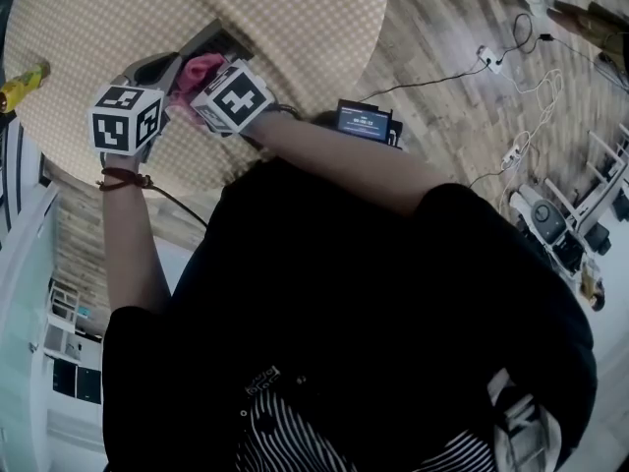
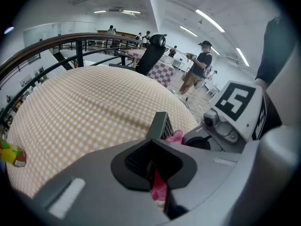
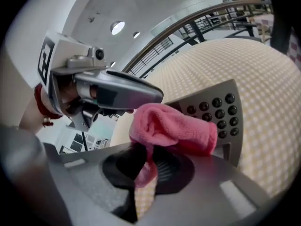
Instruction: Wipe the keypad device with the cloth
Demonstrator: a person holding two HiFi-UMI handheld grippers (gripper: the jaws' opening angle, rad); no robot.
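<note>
Roughly, big to small. Round table (image 1: 295, 28) under a checked covering fills the head view from 10 to 12 o'clock; both grippers work over it at about 11.

Keypad device (image 3: 221, 108): grey slab with black round keys, tilted up off the covering. Whether its far edge rests on the table, can't tell.

Left gripper (image 2: 150, 166) reaches in from 10 o'clock in the right gripper view, jaws closed onto the slab's edge. Reads as the steadying hold.

Right gripper (image 3: 141, 163): jaws pinched together on a tail of the pink cloth (image 3: 174, 128). The rest is bunched in a roll lying on the device's face, with keys exposed at 2 o'clock of the roll.

Small yellow object (image 1: 22, 84) sits at the table's 9 o'clock rim, well apart (not involved).

Risks, as judged:
- The slab is held by one edge only. A firm wiping push from the right could lever it round in the left jaws or pull it free.
- Only a tail of the cloth is pinched. Drag across the raised keys could tug it out.
- The roll is bunched and touches a narrow strip, so keys at 2 o'clock may get missed unless the stroke carries that way.
- The two grippers sit close together, so a long stroke toward 10 o'clock may knock them.
</note>
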